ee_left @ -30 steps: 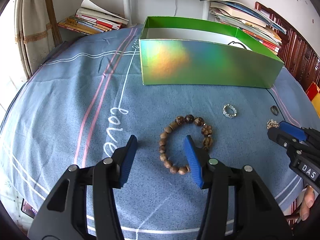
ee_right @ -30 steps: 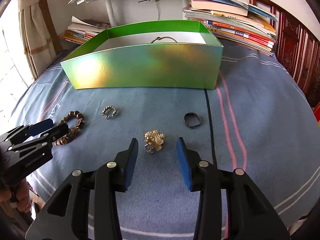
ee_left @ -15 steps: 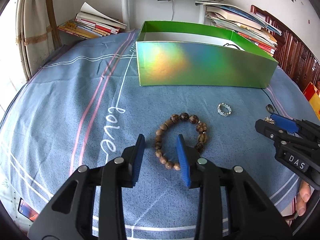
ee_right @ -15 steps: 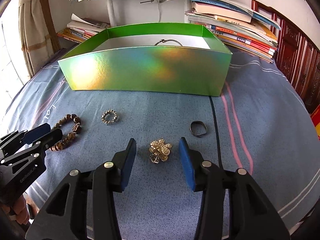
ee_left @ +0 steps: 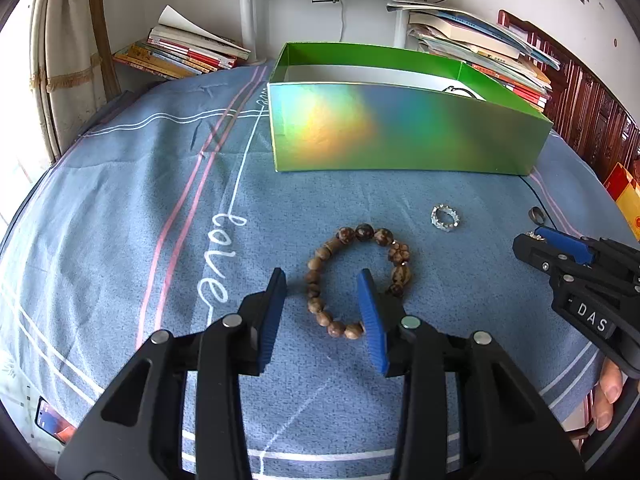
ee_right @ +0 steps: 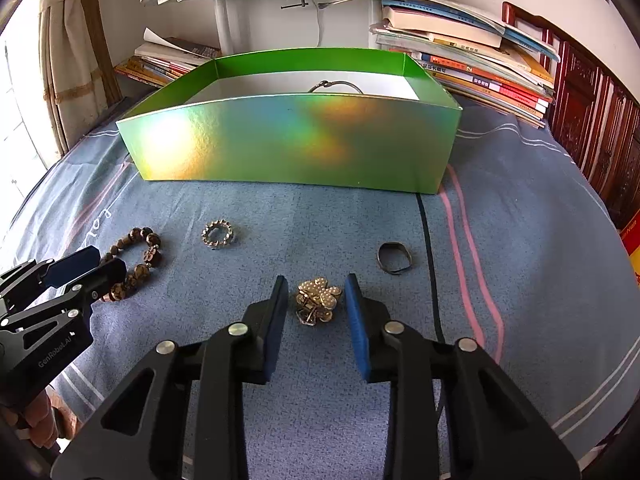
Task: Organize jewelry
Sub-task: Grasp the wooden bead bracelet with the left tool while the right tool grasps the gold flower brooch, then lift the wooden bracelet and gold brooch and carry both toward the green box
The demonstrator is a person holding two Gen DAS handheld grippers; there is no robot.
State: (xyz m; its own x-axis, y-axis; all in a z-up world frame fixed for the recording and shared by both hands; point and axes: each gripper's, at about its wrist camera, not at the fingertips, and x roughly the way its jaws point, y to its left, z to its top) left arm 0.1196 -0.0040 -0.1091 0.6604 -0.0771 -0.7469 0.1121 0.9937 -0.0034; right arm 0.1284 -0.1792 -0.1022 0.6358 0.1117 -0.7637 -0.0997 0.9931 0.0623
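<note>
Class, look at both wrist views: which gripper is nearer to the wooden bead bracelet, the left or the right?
Left. The left gripper straddles the near-left part of the wooden bead bracelet; the right gripper sits off to the bracelet's right, around the gold brooch.

green box (ee_right: 296, 144) walling far side, cloth (ee_right: 520, 240) open rightward

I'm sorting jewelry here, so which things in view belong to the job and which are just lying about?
Job: brown wooden bead bracelet, silver crystal ring, gold flower brooch, dark metal ring, shiny green box.
Lying about: stacked books, beige curtain.
</note>
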